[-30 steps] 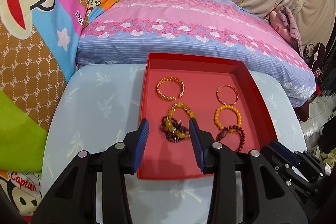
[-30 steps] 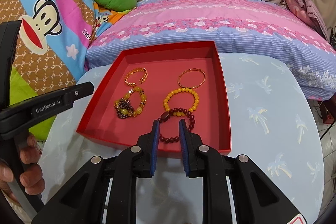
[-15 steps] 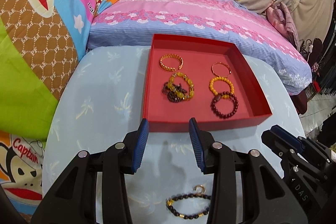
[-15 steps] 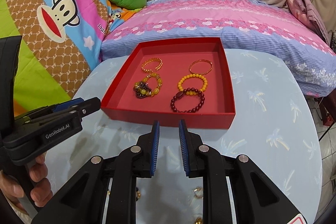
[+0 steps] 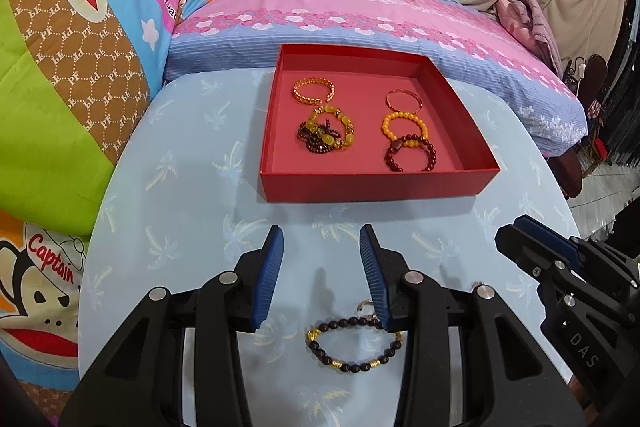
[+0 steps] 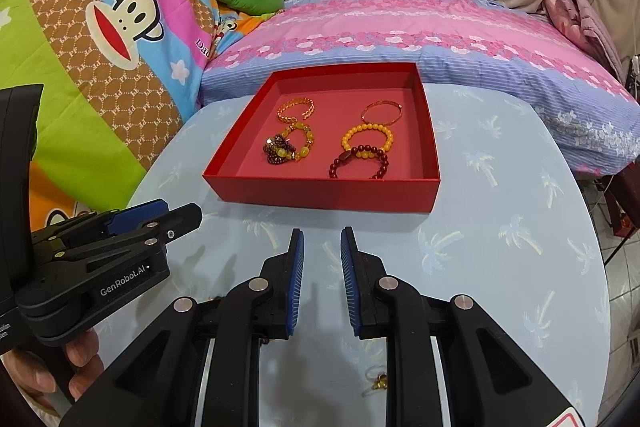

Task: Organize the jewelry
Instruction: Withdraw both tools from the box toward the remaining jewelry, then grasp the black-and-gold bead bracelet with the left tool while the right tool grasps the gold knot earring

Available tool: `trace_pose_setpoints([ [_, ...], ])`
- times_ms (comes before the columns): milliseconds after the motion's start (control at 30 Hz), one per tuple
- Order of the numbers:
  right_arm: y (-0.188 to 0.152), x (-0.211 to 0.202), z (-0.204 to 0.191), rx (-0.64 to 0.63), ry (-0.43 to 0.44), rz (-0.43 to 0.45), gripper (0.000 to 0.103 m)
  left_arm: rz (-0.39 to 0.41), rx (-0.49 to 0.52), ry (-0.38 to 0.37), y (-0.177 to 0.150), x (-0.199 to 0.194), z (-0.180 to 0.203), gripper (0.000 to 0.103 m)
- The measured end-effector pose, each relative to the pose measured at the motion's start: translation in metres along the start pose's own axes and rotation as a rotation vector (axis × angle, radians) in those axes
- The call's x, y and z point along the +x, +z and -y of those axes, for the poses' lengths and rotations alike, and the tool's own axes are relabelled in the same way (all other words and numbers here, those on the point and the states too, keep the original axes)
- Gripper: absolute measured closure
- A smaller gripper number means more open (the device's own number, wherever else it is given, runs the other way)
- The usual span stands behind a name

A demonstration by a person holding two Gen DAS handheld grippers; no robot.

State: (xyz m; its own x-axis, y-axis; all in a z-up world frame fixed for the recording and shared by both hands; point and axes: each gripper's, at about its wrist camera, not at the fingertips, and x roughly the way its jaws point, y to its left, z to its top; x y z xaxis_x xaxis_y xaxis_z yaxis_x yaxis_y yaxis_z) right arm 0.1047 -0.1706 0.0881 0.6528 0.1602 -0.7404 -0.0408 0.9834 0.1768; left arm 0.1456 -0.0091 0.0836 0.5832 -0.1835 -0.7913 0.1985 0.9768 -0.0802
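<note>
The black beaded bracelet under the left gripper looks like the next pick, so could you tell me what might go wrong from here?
1. The black beaded bracelet lies flat on the table; the open left gripper may scrape the cloth or pinch only the clasp.
2. The red tray is crowded near the front; dropping it there could tangle it with the dark red bracelet.

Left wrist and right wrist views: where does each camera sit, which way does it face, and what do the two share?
Left wrist view: sits on the left gripper, looking forward over the table at the red tray; its open fingers frame a dark beaded bracelet on the cloth, and the right gripper shows at right.
Right wrist view: sits on the right gripper, facing the same tray; the left gripper and the person's hand show at lower left.
Shared: the tray with its bracelets, the blue tablecloth and the pink pillow.
</note>
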Motion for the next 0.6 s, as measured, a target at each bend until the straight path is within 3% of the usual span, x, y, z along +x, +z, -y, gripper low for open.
trace_pose_setpoints([
  [333, -0.018, -0.005, 0.008, 0.006, -0.019, -0.023, 0.084, -0.043, 0.011, -0.010, -0.027, 0.002, 0.005, 0.065],
  [367, -0.021, -0.005, 0.010, 0.007, -0.023, -0.028, 0.084, -0.053, 0.010, -0.010, -0.032, 0.004, 0.004, 0.064],
  [433, -0.027, -0.004, 0.012, 0.011, -0.029, -0.040, 0.084, -0.060, 0.000, -0.006, -0.041, 0.007, 0.000, 0.053],
  [600, -0.045, 0.001, 0.020, 0.020, -0.044, -0.079, 0.084, -0.090, -0.021, 0.005, -0.065, 0.015, -0.010, 0.051],
])
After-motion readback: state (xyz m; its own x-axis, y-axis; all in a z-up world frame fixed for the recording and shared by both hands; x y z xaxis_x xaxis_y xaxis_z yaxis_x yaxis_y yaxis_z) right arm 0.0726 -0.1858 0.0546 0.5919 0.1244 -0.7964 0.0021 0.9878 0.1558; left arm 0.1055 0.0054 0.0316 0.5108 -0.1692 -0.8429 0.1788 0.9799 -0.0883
